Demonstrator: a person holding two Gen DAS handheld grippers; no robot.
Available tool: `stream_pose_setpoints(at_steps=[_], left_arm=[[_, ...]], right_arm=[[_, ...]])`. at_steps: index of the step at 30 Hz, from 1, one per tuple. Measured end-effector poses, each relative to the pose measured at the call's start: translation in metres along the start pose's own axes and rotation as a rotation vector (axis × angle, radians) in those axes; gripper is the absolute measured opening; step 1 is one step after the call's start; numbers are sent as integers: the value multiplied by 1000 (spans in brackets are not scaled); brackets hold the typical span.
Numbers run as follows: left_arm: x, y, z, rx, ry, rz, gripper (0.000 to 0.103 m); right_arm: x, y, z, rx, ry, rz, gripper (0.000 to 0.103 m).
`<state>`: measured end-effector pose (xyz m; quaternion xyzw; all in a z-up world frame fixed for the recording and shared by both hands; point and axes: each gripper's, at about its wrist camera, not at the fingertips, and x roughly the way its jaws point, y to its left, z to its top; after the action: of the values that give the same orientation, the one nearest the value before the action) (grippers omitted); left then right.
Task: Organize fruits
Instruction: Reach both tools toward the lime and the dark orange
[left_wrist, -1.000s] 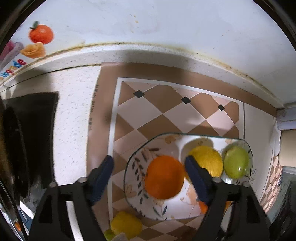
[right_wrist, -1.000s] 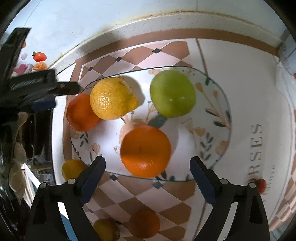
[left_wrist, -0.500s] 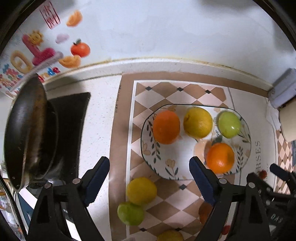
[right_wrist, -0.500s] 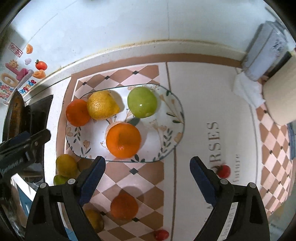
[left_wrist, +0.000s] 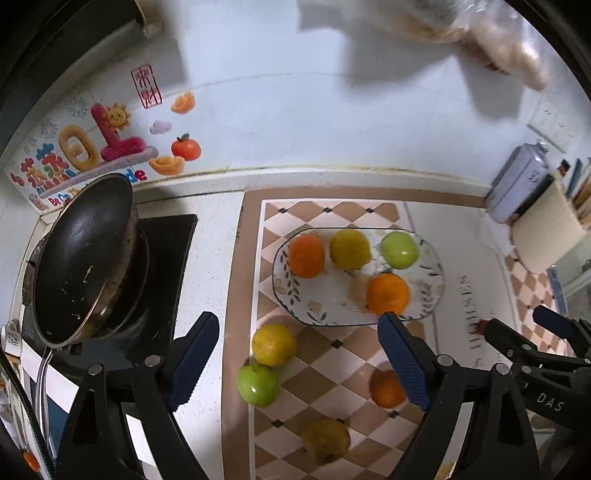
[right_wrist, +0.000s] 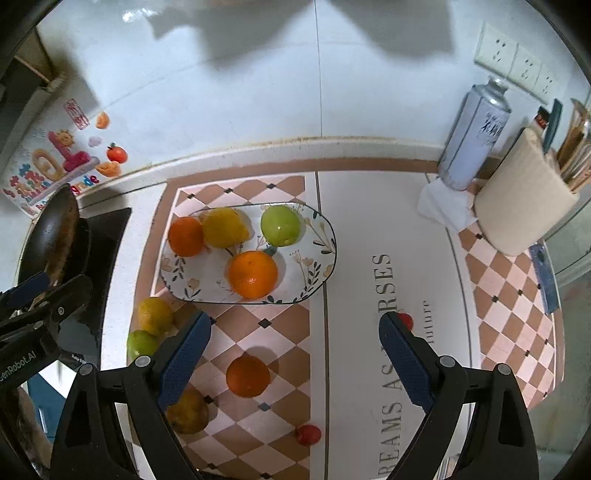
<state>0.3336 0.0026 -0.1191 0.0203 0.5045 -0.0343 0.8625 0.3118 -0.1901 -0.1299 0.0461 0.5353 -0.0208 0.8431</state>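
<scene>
The left gripper (left_wrist: 298, 360) and right gripper (right_wrist: 295, 360) are held wide apart and empty above the counter; the left jaws have just been opening. On the oval plate (right_wrist: 325, 254) are seen two oranges, a lemon (right_wrist: 223, 227) and a green apple (right_wrist: 280, 225).

The white panel of the mat (right_wrist: 354, 236) right of the plate (right_wrist: 325, 254) was left bare, crossed only by print. At the left, passage was blocked by a tilted wok (left_wrist: 81, 258) on the stove. The far right corner was crowded by a spray can (right_wrist: 476, 136) and a holder (right_wrist: 524, 210). Loose fruit was scattered across the near checkered squares.
</scene>
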Motion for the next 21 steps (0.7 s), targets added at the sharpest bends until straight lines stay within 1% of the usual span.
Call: stream_pose_setpoints(at_steps=[5,12,17,19,21], left_arm=[[-32,-5,-9,5,-48,-27,88],[-64,-3,-20,-16,-107,-47,88],[-73,3,-24,-26,-118,-49,88],[-68,6,-25,-26,-100,-47,88],[-60,10,-27,-32,-71,-50,88]], right_arm=[[-39,4,-12,-15,-57,-12,95],[-79,11,-28,-16,-100,6,95],[-87,13,-30,-3,-107,30,95],[-82,13,-29,5,-92,49,95],[-69,14,-30,9,-53,77,95]])
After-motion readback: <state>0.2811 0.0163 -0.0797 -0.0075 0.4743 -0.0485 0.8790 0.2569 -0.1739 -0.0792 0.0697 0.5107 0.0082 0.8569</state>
